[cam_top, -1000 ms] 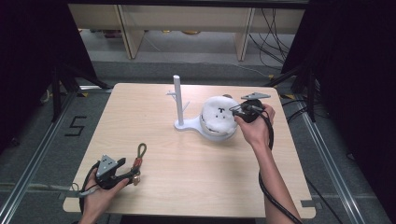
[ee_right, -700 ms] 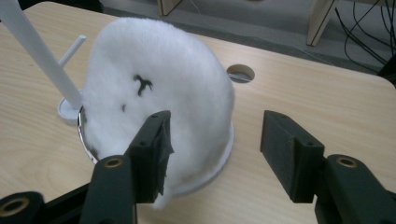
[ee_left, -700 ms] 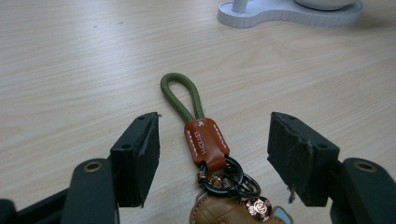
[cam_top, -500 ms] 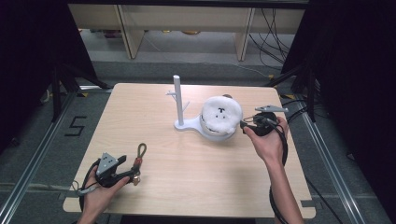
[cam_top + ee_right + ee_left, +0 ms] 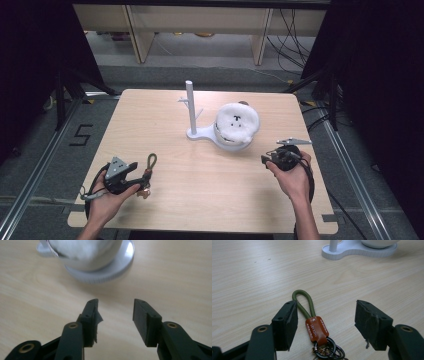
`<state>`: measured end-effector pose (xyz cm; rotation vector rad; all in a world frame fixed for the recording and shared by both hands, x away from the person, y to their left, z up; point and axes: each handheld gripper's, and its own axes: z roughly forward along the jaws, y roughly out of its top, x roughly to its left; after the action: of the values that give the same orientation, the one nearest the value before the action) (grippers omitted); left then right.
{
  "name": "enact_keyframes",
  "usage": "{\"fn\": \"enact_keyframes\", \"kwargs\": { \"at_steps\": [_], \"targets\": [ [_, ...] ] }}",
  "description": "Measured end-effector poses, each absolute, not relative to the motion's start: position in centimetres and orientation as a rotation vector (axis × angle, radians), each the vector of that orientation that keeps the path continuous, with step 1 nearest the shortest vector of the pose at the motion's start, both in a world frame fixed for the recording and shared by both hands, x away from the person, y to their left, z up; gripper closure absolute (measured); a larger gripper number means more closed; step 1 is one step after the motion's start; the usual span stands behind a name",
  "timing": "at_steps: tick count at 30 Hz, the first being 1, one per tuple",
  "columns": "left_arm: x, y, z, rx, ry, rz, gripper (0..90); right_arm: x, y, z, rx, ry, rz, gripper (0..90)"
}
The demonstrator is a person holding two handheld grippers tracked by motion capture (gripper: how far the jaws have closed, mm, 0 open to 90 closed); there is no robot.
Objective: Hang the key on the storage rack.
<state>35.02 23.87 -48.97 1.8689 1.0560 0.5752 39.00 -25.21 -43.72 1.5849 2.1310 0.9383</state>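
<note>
A keychain (image 5: 149, 168) with a green cord loop, a brown leather tab (image 5: 317, 328) and metal rings lies near the table's front left. My left gripper (image 5: 140, 176) (image 5: 325, 315) is open. Its jaws stand on either side of the tab without touching it. At the table's near right, my right gripper (image 5: 266, 161) (image 5: 115, 312) is open and empty, and its jaws have just been closing. It points at a white stand (image 5: 199, 133) whose bowl (image 5: 92, 260) holds a fluffy white ball with a face (image 5: 237, 121). A bare strip of table lies between the gripper and the stand.
The stand has an upright post (image 5: 190, 102) with small side pegs at the table's middle back. Its base (image 5: 358, 251) lies beyond the keychain in the left gripper view. The wooden table (image 5: 210, 185) has bare wood between my hands. Shelving and cables stand beyond the far edge.
My right gripper has drawn back from the fluffy ball toward the table's near right and sunk lower. The left gripper has stayed over the keychain.
</note>
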Motion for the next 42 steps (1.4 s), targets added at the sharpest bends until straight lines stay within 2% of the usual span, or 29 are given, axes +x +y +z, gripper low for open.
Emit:
{"fn": "enact_keyframes", "kwargs": {
  "at_steps": [10,18,23,25,26,32,38,40,42],
  "targets": [
    [36.7,23.6,-47.0,2.126,1.152,0.458,38.4,37.0,-25.3,-46.3,1.678,2.258,0.76,57.8],
    [39.8,22.7,-46.7,2.238,1.335,0.325,43.8,36.7,-24.8,-46.3,1.661,2.275,0.759,56.2],
    [40.6,21.6,-47.5,2.313,1.425,0.232,48.2,36.5,-24.9,-46.2,1.687,2.271,0.797,55.7],
    [40.6,21.1,-47.8,2.295,1.484,0.206,49.6,36.5,-25.0,-46.2,1.718,2.267,0.751,55.4],
    [40.9,21.2,-47.8,2.346,1.442,0.226,50.2,36.5,-25.1,-46.3,1.701,2.256,0.789,55.3],
    [41.4,21.0,-47.8,2.386,1.475,0.239,54.5,36.5,-25.0,-46.3,1.678,2.294,0.792,54.7],
    [41.8,20.7,-47.8,2.436,1.505,0.193,55.9,36.6,-24.8,-46.4,1.679,2.301,0.82,54.7],
    [41.7,20.4,-48.1,2.363,1.575,0.186,56.2,36.7,-24.9,-46.5,1.675,2.321,0.858,54.5],
    [41.8,20.4,-48.1,2.38,1.568,0.177,56.8,36.6,-24.9,-46.5,1.67,2.325,0.856,54.1]
  ]
}}
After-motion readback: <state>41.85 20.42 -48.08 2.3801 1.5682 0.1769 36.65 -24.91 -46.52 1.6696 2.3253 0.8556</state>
